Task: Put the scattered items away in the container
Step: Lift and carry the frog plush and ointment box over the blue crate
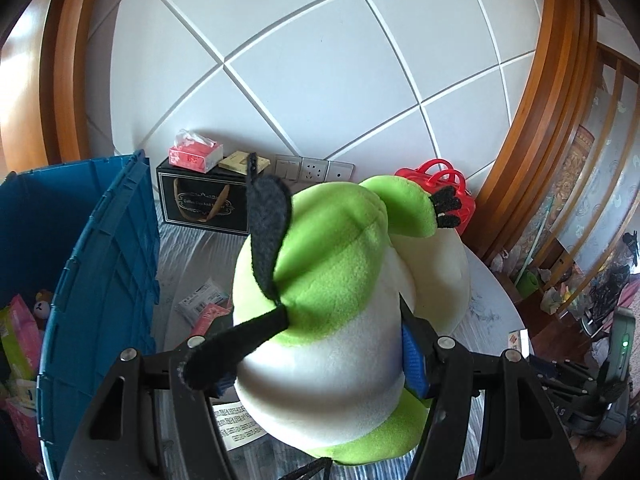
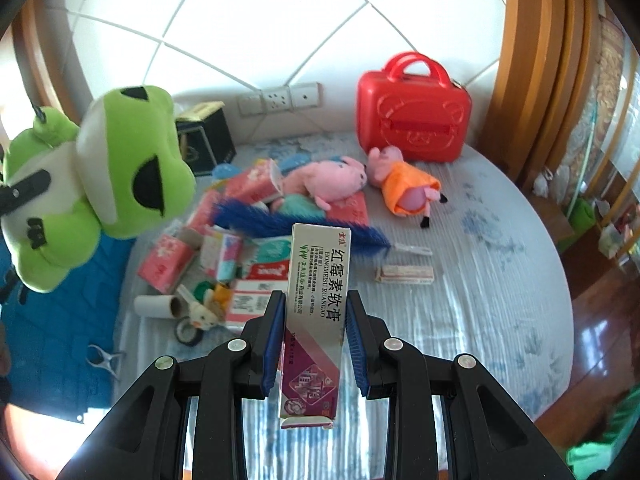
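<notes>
Two claws are raised and angled downward, each loaded. Left claw point(image 1: 320, 364) clamps the green frog plush point(image 1: 340, 280) by its white body, beside the blue container point(image 1: 100, 248) — inside lie pink packets point(image 1: 20, 332) and a small toy. Right claw point(image 2: 316, 344) pinches an ointment box point(image 2: 316, 316) upright above the round surface point(image 2: 500, 280) — packets, plush pigs point(image 2: 332, 178) and a red case point(image 2: 412, 116) lie scattered there.

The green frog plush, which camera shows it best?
The right wrist view: the green frog plush shows whole, face included, held up beside the pile. The left wrist view shows only its back, close up, clamped in the left gripper.
</notes>
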Demonstrator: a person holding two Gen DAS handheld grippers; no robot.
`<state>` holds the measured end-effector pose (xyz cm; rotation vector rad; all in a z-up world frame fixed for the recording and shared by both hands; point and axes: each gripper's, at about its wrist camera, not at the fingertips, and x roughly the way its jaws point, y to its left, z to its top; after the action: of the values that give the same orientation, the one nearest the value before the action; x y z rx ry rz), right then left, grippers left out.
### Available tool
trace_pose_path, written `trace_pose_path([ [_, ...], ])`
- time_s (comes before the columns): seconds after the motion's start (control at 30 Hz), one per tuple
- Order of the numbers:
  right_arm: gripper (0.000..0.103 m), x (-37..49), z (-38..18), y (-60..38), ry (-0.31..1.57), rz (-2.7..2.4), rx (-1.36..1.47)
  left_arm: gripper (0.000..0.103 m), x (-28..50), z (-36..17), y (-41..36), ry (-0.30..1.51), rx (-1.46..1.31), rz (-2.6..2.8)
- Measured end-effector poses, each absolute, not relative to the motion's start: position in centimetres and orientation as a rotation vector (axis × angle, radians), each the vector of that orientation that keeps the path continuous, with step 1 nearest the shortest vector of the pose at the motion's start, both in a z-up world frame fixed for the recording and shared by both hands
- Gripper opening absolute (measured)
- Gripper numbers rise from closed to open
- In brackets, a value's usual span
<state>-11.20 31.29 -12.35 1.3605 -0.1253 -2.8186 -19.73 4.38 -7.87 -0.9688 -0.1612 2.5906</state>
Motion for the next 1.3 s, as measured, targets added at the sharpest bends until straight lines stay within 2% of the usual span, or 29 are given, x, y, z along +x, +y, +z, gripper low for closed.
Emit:
trace_pose_path([
  [0.6, 0.029, -11.7, -7.3, 24.1, 0.005, -2.762, 1.250, 0.063, -17.9, -5.5, -0.3, -0.154, -0.988, 2.659],
  [1.3, 0.029, -13.3, -3.9, 10.6, 0.122, -2.607, 1.112, 0.063, -17.5, -2.3, -13.9, -0.280, -0.945, 2.860],
])
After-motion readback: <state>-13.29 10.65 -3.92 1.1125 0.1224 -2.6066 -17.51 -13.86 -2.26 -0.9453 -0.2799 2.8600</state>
